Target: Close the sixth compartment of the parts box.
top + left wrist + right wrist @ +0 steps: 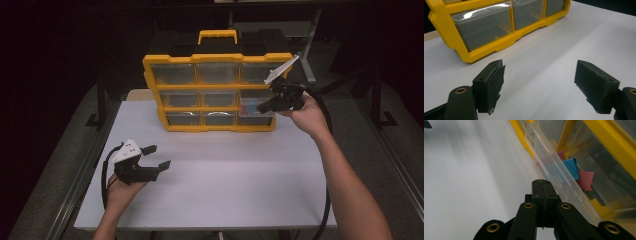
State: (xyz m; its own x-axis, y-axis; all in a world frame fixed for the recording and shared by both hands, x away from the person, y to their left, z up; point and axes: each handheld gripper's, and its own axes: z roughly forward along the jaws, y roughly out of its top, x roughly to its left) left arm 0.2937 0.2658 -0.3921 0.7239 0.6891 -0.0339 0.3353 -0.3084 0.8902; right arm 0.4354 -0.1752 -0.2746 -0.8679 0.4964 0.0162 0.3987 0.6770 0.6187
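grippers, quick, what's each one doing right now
left gripper: open, holding nothing, above the white table.
right gripper: closed, empty, at the pulled-out clear drawer.

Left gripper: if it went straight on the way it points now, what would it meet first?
Probably the yellow drawer organizer; the open left gripper aims across bare white table toward its bottom row, though depth is unclear.

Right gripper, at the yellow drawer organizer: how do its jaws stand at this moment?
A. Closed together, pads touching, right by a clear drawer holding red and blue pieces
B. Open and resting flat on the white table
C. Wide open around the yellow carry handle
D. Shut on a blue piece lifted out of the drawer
A: in the right gripper view the right gripper has its pads pressed together with nothing between them, beside the clear drawer holding the red and blue pieces.
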